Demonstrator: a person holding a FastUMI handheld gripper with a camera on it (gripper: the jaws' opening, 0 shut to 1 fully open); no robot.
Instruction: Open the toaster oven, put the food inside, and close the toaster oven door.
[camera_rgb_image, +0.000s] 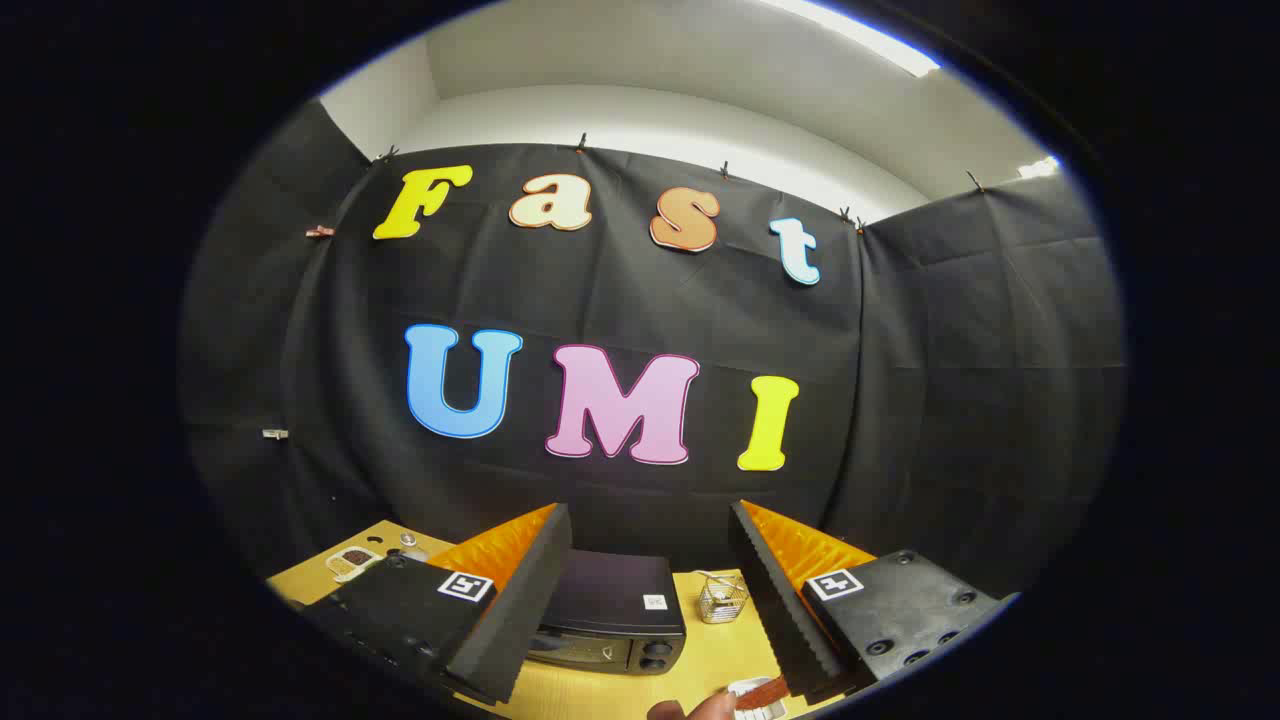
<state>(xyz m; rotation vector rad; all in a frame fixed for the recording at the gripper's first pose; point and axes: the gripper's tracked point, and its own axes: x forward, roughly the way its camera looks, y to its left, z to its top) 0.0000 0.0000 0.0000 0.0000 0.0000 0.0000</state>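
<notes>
Tool (650, 590) spread wide, gripping nothing. Toaster oven (612, 620) on the desk (715, 650) between the fingers, door shut. Wire basket (722, 598) at its 3 o'clock; food (762, 692) toward 5 o'clock.

No wording can be read. The black box-shaped toaster oven (610, 600) carries a small white sticker (655, 601), too tiny to read. The wide-spread gripper (650, 512) bears two square black-and-white coded markers (465, 586), one near each finger.

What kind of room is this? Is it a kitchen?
Probably a staged booth, not a real kitchen: black cloth walls, a wooden table with a toaster oven between the open fingers.
</notes>
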